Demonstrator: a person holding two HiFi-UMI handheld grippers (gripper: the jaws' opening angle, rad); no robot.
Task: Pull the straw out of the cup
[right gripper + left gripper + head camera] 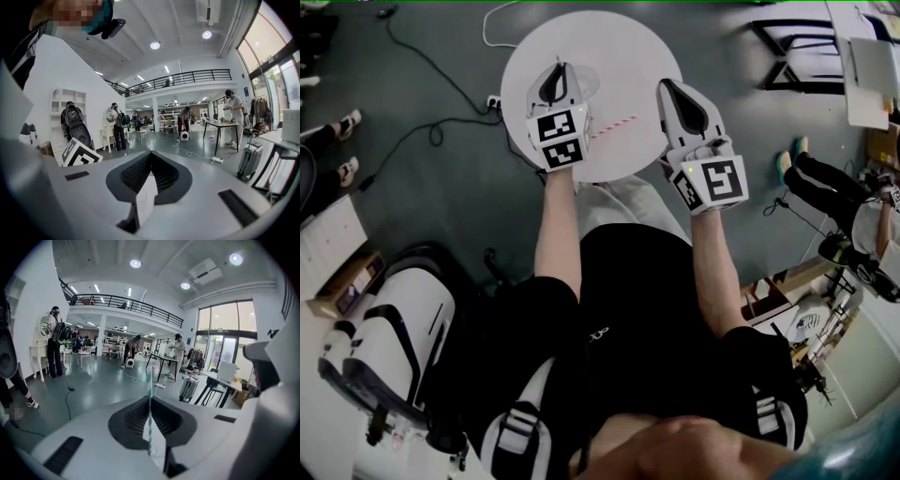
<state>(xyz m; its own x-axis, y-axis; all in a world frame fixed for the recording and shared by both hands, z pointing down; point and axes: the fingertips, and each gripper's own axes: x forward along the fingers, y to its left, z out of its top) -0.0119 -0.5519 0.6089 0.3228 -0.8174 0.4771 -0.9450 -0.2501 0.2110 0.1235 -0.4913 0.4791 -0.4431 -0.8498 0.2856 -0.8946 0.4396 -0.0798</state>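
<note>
Both tongs are hovering over the round desk. Left tongs are pinching the striped straw, likely to draw it free. Right tongs are resting pressed together, idle.

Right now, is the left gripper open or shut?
Shut: the left gripper has its jaws pressed together on the striped straw, which sticks out past the tips.

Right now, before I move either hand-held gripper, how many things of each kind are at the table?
Hand-held grippers: 2 (left hand-held gripper, right hand-held gripper)
Straws: 2 (red straw in the head view, teal straw in the left one's jaws)
Table: 1
Total: 5
No cup shows clearly.
</note>
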